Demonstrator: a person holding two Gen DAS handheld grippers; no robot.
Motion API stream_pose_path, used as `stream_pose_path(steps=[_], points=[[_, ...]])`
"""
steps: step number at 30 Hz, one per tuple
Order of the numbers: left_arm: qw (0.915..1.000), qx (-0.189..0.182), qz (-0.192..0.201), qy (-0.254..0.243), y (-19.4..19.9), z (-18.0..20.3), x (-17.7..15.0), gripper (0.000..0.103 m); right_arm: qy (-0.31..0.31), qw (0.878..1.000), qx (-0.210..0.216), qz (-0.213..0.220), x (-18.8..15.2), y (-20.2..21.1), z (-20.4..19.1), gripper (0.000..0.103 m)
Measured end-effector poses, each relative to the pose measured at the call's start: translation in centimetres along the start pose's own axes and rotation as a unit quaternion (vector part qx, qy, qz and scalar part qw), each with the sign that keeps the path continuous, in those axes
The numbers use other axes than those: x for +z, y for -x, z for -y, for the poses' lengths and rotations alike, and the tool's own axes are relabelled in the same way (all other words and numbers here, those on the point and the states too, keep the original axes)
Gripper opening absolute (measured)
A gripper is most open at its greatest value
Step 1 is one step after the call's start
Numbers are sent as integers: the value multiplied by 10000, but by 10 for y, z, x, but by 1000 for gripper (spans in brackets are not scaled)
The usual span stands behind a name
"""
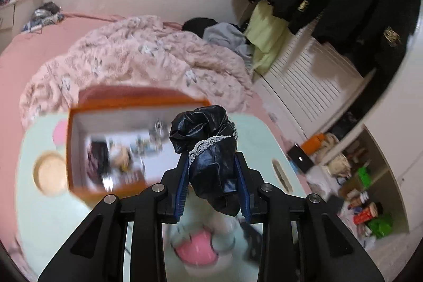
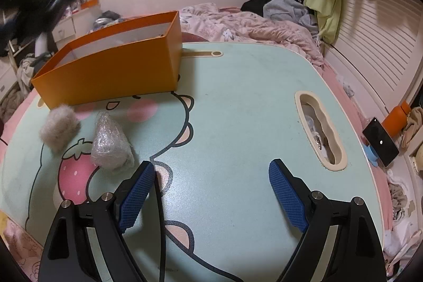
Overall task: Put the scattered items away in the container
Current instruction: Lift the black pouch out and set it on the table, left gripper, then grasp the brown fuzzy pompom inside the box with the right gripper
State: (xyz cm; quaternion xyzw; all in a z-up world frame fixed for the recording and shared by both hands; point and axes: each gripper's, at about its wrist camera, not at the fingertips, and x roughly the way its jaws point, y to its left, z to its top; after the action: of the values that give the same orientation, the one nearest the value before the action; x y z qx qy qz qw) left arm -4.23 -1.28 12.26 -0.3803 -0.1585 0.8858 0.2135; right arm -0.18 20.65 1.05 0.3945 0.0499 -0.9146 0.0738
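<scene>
Left hand-held gripper (image 1: 213, 177) clamped on black crumpled cloth (image 1: 208, 147) with a lace strip, raised above table (image 2: 238, 107), just right of orange box (image 1: 105, 139); box contents blurred, possibly small items. Right hand-held gripper (image 2: 211, 173) wide, nothing between pads. Grey fluffy ball (image 2: 59, 127) and clear wrapped bundle (image 2: 109, 143) on table, near box front.

The right tongs (image 2: 211, 171) hang with jaws wide apart and empty above the mint cartoon-printed worktop (image 2: 238, 102). An orange box (image 2: 111, 75) stands at the far left. Near it lie a grey fluffy pompom (image 2: 59, 127) and, just beside that, a crinkled clear plastic bundle (image 2: 111, 143).
</scene>
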Motion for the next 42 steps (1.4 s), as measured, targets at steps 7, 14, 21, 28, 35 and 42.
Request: stream_pose_path(steps=[7, 14, 21, 28, 35, 42], points=[[9964, 463, -665, -244, -40, -10, -78, 34, 8, 10000, -7, -6, 1, -2, -1, 89], [9947, 861, -309, -472, -54, -8, -100, 67, 8, 10000, -11, -5, 1, -2, -2, 89], [9966, 651, 208, -458, -34, -12, -107, 67, 7, 10000, -9, -4, 1, -2, -2, 89], [9936, 772, 788, -254, -11, -21, -114, 67, -47, 9997, 214, 59, 4, 1, -1, 75], [9890, 1008, 928, -558, -9, -10, -119, 67, 829, 9934, 639, 474, 68, 23, -27, 53], [9876, 1012, 980, -693, -8, -5, -121, 67, 2434, 9689, 389, 217, 159, -20, -88, 50]])
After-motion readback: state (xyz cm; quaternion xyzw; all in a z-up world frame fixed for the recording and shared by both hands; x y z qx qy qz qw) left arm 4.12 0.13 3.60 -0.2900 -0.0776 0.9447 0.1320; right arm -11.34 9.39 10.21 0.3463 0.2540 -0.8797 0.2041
